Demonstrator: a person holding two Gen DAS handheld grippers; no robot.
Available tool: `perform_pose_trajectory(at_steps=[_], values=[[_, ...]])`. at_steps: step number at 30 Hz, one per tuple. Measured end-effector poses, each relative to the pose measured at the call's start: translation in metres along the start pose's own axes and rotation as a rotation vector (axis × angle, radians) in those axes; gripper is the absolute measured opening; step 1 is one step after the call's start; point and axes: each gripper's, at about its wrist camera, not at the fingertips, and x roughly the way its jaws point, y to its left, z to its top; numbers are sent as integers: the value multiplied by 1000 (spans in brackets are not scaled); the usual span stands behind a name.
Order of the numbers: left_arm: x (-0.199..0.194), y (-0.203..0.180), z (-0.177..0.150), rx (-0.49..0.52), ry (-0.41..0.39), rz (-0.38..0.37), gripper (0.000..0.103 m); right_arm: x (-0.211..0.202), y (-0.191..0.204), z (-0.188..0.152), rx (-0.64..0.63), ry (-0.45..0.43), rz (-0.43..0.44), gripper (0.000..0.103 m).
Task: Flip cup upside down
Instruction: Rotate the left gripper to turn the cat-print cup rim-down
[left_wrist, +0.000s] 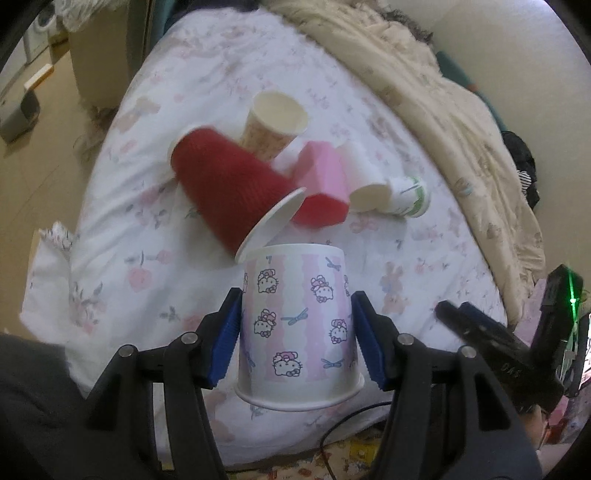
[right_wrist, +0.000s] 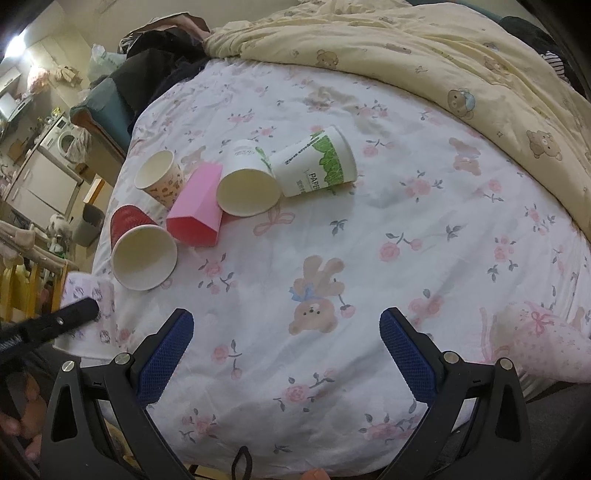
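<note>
**Cat-print paper cup inverted between the left gripper's blue pads**

Left wrist view: the left gripper (left_wrist: 297, 334) has its two ribbed blue pads (left_wrist: 226, 338) pressed against the sides of a cat-print cup (left_wrist: 298, 325), grasping it. The cup is thin paper, a tapered cone with pink and white wavy stripes, cartoon cats with bows and small blue dragonflies. It is upside down: the flat base faces away from the camera and the rolled white rim is nearest the lens, above the bedsheet (left_wrist: 424, 236). Whether the rim touches the sheet cannot be told. The sheet is soft white cotton printed with pink roses and bunnies. Beyond lie a red ribbed cup (left_wrist: 225, 184) on its side, blurred, a pink box-shaped carton (left_wrist: 325, 184), a cream patterned cup (left_wrist: 273, 125) and a white cup with green print (left_wrist: 404, 195). A beige quilt (left_wrist: 443, 110) is bunched along the far edge. The right gripper (left_wrist: 480, 328) shows at lower right.

Right wrist view: the right gripper (right_wrist: 286, 354) is spread wide, its mesh-textured blue pads well apart over the sheet with nothing between them. The green-leaf cup (right_wrist: 316, 166) lies on its side and reads "PAPE". Beside it a plain-lined white cup (right_wrist: 248, 181) touches the pink carton. The quilt carries teddy bears.
</note>
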Motion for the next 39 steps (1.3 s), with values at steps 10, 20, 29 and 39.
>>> perform_pose_trajectory(at_steps=[10, 20, 29, 39], values=[[0, 2, 7, -63, -31, -45, 55, 2, 21, -5, -46, 34, 198, 103], [6, -7, 1, -27, 1, -94, 55, 8, 54, -14, -93, 128, 467, 103], [3, -20, -2, 2, 0, -108, 55, 20, 46, -13, -30, 176, 514, 103], [0, -24, -4, 42, -7, -99, 55, 38, 32, -14, 5, 229, 380, 103]])
